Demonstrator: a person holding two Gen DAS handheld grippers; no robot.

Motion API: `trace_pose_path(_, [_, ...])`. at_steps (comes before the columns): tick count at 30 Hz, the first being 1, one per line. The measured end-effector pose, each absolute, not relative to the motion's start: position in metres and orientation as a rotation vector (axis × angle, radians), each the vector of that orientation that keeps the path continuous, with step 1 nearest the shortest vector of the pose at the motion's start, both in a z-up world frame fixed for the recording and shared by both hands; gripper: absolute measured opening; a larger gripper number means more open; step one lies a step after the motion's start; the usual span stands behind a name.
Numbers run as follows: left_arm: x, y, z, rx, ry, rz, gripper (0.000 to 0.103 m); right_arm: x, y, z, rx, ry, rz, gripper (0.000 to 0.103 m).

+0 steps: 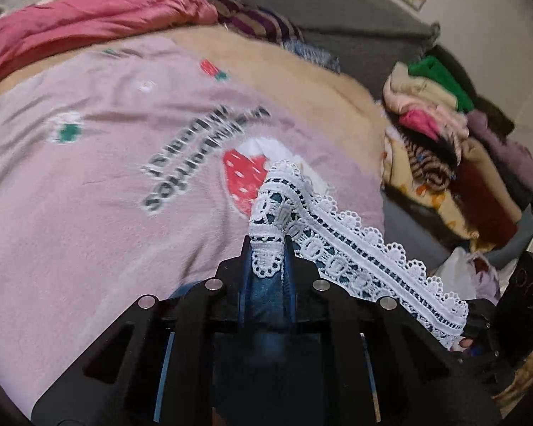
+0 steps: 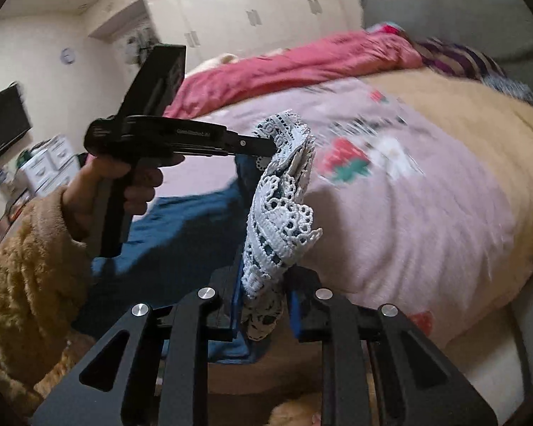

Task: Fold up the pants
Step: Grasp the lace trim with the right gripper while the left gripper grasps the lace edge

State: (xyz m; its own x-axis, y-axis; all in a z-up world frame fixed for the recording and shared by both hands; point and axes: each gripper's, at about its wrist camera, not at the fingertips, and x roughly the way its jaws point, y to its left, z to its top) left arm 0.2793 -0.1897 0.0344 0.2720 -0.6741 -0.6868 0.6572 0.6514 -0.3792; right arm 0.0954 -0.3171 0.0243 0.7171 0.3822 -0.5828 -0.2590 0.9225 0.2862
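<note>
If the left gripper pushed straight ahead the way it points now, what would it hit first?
Probably the pink strawberry blanket on the bed. The left gripper, shut on the lace hem of the pants, aims toward the strawberry print; depth is unclear.

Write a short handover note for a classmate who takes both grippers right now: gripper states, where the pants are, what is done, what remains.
Left gripper: shut on the lace hem of the pants.
Right gripper: shut on the same lace hem.
Pants: blue, lifted by the hem above the pink blanket; the rest hangs toward the bed edge.
Done: both hem grips taken.
Left: lay the pants flat, then fold; no fold visible yet.
</note>
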Motion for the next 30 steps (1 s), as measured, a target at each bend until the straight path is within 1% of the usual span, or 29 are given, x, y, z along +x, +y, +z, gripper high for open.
trace_pose_path(4, [0.264,-0.139,0.050,-0.090,0.883,-0.859,0.009,0.088,-0.285,0.038,0.147,0.661,0.450,0.019])
trace_pose_path(8, [0.248,-0.097,0.052,-0.122,0.865,-0.804,0.009,0.084,-0.242,0.042,0.083,0.665,0.549,0.019])
trace_pose_path(12, [0.233,-0.066,0.041,-0.123,0.858,-0.717,0.010,0.083,-0.203,0.029,0.010,0.700,0.615,0.019])
trace_pose_path(14, [0.223,-0.054,0.030,-0.116,0.862,-0.678,0.011,0.086,-0.181,0.012,-0.043,0.742,0.645,0.019])
trace_pose_path(17, [0.213,-0.029,0.018,-0.187,0.895,-0.626,0.020,0.081,-0.155,-0.008,-0.142,0.784,0.649,0.019])
trace_pose_path(18, [0.207,-0.016,0.015,-0.242,0.895,-0.613,0.029,0.078,-0.147,-0.013,-0.172,0.788,0.655,0.019])
trace_pose_path(19, [0.202,-0.005,0.014,-0.284,0.886,-0.616,0.040,0.074,-0.140,-0.015,-0.203,0.782,0.659,0.019])
trace_pose_path(20, [0.197,0.008,0.012,-0.352,0.883,-0.610,0.047,0.068,-0.133,-0.015,-0.249,0.765,0.661,0.019])
trace_pose_path(21, [0.194,0.017,0.010,-0.407,0.887,-0.604,0.058,0.063,-0.129,-0.015,-0.279,0.751,0.663,0.019])
trace_pose_path(22, [0.190,0.034,0.005,-0.521,0.889,-0.619,0.059,0.058,-0.124,-0.015,-0.316,0.734,0.669,0.019])
trace_pose_path(26, [0.186,0.071,-0.009,-0.759,0.876,-0.624,0.065,0.045,-0.104,-0.022,-0.453,0.707,0.684,0.022])
trace_pose_path(27, [0.186,0.074,-0.012,-0.771,0.883,-0.611,0.065,0.041,-0.099,-0.026,-0.494,0.700,0.679,0.024])
trace_pose_path(28, [0.186,0.074,-0.015,-0.752,0.900,-0.582,0.065,0.037,-0.095,-0.030,-0.522,0.692,0.677,0.028])
trace_pose_path(30, [0.189,0.065,-0.019,-0.695,0.935,-0.546,0.065,0.028,-0.086,-0.033,-0.560,0.666,0.688,0.033])
